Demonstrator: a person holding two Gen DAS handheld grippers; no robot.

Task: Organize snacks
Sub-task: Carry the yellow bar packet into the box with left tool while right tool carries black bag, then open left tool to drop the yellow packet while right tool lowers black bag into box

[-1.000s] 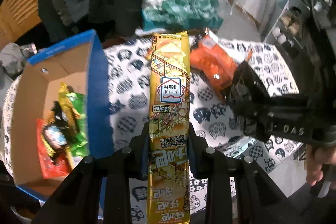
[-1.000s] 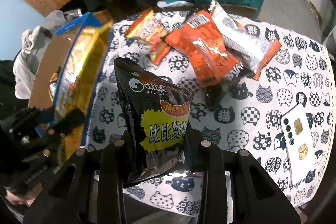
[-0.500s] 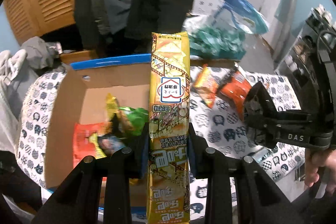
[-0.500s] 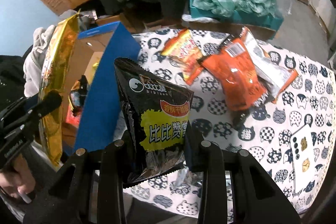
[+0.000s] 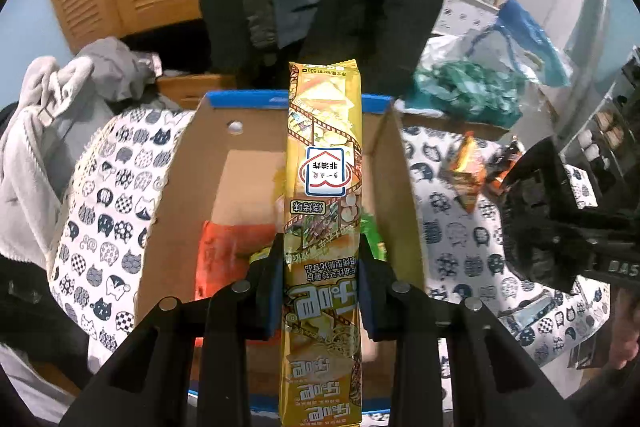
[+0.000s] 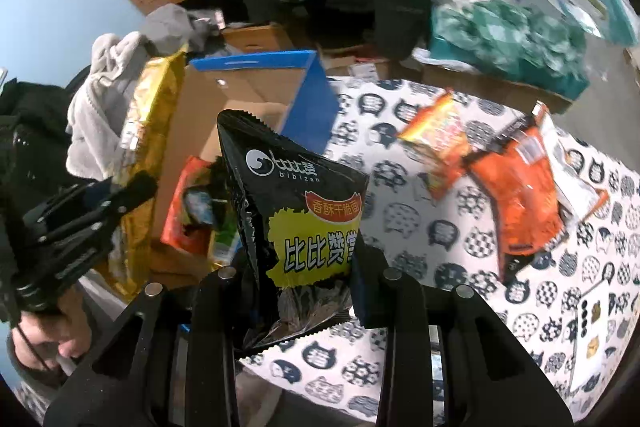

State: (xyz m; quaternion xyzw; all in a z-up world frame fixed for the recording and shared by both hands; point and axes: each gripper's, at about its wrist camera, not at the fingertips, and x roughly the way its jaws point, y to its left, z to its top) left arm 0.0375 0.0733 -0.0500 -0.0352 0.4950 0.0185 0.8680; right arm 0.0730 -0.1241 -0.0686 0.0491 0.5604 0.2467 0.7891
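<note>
My left gripper (image 5: pixel 320 259) is shut on a long yellow snack pack (image 5: pixel 324 187), which stands upright over the open cardboard box (image 5: pixel 192 187) with the blue rim. Red, green and yellow snack bags (image 5: pixel 228 247) lie inside that box. In the right wrist view my right gripper (image 6: pixel 304 259) is shut on a black snack bag (image 6: pixel 296 203) with a yellow label, held beside the box (image 6: pixel 248 95) at its right wall. The left gripper (image 6: pixel 92 215) with the yellow pack (image 6: pixel 148 115) shows at the left there. Orange snack bags (image 6: pixel 520 195) lie on the cat-print tablecloth (image 6: pixel 400 227).
A white phone (image 6: pixel 592 323) lies at the table's right edge. Grey clothes (image 5: pixel 60 131) are heaped left of the box. Dark coats hang behind, with a teal bag pile (image 5: pixel 468 95) at the back right. A hand (image 6: pixel 44 339) holds the left gripper.
Both grippers have swung left with their packs: the box moved from the far left of the left wrist view to its centre, and it now fills the space behind the black bag.
</note>
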